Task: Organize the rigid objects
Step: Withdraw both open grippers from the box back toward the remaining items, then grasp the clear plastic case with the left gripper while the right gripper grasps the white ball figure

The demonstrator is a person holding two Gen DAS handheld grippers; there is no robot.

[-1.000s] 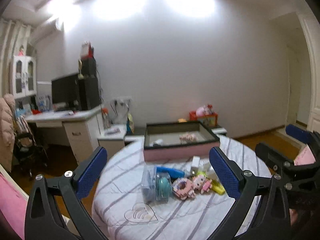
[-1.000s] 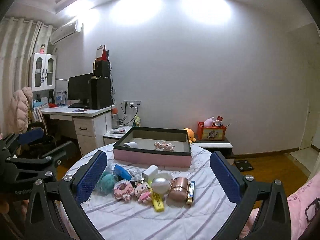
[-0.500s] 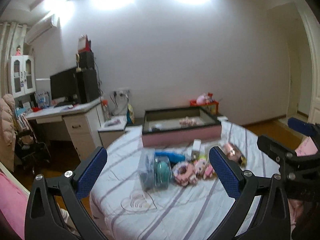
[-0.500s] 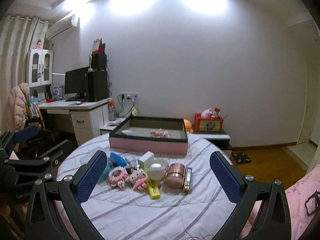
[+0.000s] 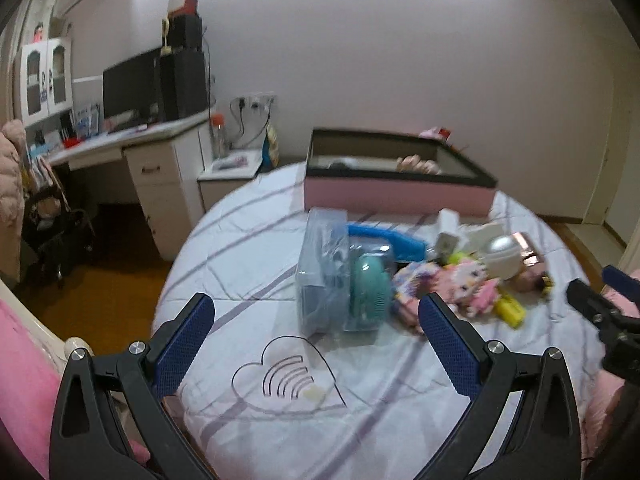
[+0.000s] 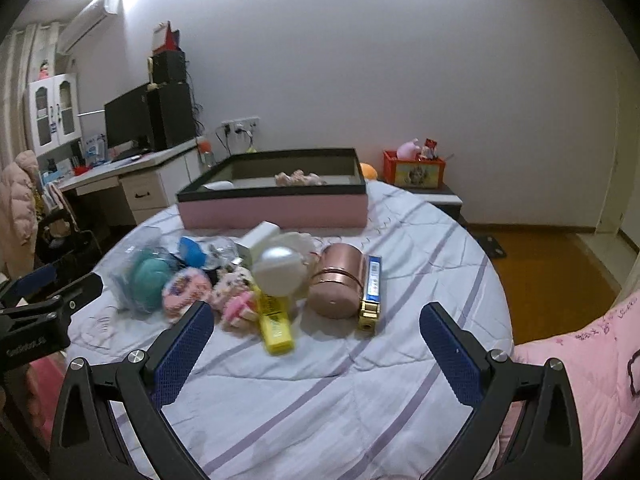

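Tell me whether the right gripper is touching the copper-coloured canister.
Apart. The right wrist view shows the right gripper open, with bare quilt between its fingertips and the copper-coloured canister lying further ahead.

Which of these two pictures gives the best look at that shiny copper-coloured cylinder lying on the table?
The right wrist view: the shiny copper-coloured cylinder lies in plain sight. In the left wrist view only part of it shows, blurred, behind a white ball.

Left gripper (image 5: pixel 316 336): jaws spread wide, empty, lower centre of its view. Right gripper (image 6: pixel 314 338): jaws spread wide, empty, lower centre of its view.
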